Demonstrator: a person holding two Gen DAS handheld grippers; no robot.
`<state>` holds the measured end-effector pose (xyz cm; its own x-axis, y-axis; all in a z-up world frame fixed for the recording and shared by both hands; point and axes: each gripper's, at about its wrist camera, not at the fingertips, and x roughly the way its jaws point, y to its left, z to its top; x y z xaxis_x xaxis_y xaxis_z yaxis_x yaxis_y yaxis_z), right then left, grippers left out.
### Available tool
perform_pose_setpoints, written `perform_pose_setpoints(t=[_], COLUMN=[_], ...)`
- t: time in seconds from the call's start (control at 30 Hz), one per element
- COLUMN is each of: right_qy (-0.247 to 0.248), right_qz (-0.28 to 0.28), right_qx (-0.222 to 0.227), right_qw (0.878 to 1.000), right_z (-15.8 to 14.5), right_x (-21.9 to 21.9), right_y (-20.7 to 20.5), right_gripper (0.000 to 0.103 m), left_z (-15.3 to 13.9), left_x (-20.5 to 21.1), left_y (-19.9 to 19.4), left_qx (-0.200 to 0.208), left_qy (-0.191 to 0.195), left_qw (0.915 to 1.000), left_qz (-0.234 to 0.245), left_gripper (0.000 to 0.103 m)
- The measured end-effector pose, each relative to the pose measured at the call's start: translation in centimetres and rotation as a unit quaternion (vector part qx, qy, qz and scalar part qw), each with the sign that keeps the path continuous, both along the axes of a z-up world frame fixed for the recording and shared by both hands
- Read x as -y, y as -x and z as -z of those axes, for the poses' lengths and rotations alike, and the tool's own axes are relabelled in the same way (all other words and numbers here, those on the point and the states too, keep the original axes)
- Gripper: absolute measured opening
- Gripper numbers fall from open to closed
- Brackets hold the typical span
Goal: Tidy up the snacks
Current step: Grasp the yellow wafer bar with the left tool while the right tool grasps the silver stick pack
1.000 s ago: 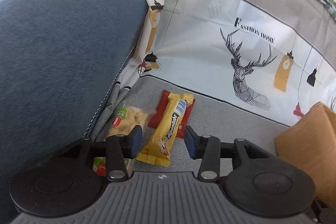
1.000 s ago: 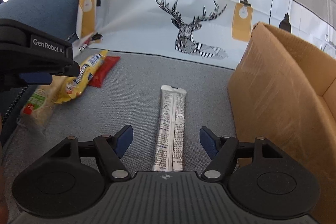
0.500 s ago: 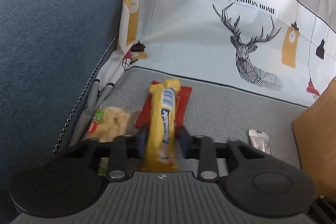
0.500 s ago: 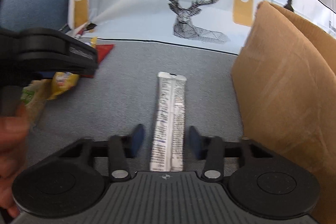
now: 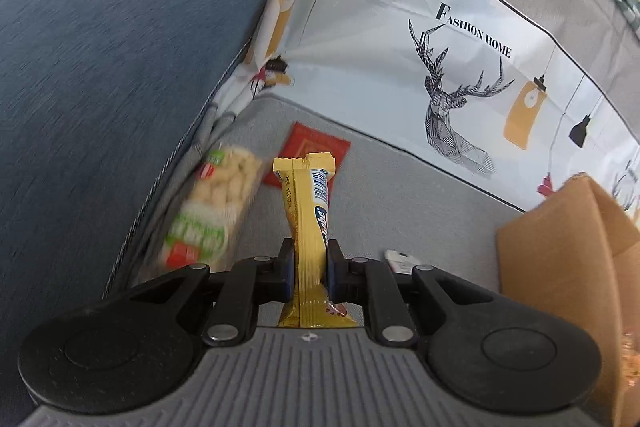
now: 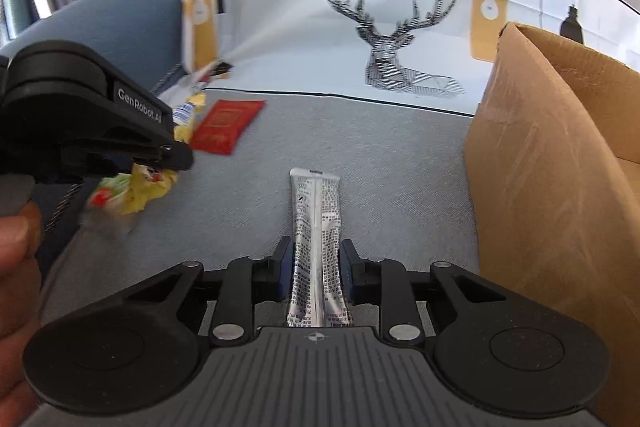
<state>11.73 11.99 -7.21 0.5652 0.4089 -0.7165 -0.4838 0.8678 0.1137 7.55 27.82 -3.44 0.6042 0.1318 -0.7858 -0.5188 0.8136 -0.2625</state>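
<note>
My left gripper point(image 5: 308, 263) is closing, its pads pinching a yellow snack bar point(image 5: 310, 195) that sticks up off the seat. Behind the bar a red packet point(image 5: 312, 147) lies flat, and a clear bag of pale puffed snacks point(image 5: 216, 203) rests to its left by the cushion seam. My right gripper point(image 6: 316, 263) is closing too, its pads pressing the sides of a long silver packet point(image 6: 316, 211) that points away along the grey seat. The right wrist view also shows the yellow bar point(image 6: 148, 187) hanging under the left tool.
A brown cardboard box point(image 6: 552, 155) stands open just right of the silver packet. A blue armrest point(image 5: 100, 67) walls off the left side. A deer-print cloth point(image 5: 440, 67) covers the backrest over the grey seat point(image 5: 400, 195). A hand point(image 6: 16, 247) grips the left tool.
Both grippers went from wide open to closed on their packets. The yellow bar has come up off the red packet and now stands on edge between the left pads.
</note>
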Motion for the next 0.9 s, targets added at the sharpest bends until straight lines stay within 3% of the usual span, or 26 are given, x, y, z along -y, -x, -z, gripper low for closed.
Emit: perform_pose_setpoints(t=[0.23,0.4,0.6,0.83,0.9], right_qy=[-0.007,0.016,0.03,0.04,0.046], right_qz=[-0.036,-0.067,-0.075,-0.084,-0.09], right_qx=[-0.014,-0.062,-0.091,-0.089,-0.084], right_qw=[0.999,0.996,0.993,0.992,0.991], right_z=[-1.6,-0.9,0.4,1.1,1.1], right_x=[2.0,2.4,2.1,1.8,1.6], right_y=[4.2,6.1,5.8,5.4,5.5], right_gripper=[0.026,0.026,0.033,0.036,0.036], left_z=[-0.2,1.2,2.3,2.6,2.6], left_x=[1.5,1.9,1.7,2.0,2.3], left_y=[5.1,7.8,7.4,5.8,5.5], left_qx=[-0.045,-0.087,-0.112,-0.122,-0.123], left_qy=[0.078,0.118,0.112,0.086,0.077], left_qw=[0.9959,0.9891,0.9871,0.9886,0.9893], left_qz=[-0.012,-0.013,-0.02,-0.021,-0.016], left_gripper=[0.016,0.016,0.019,0.039,0.04])
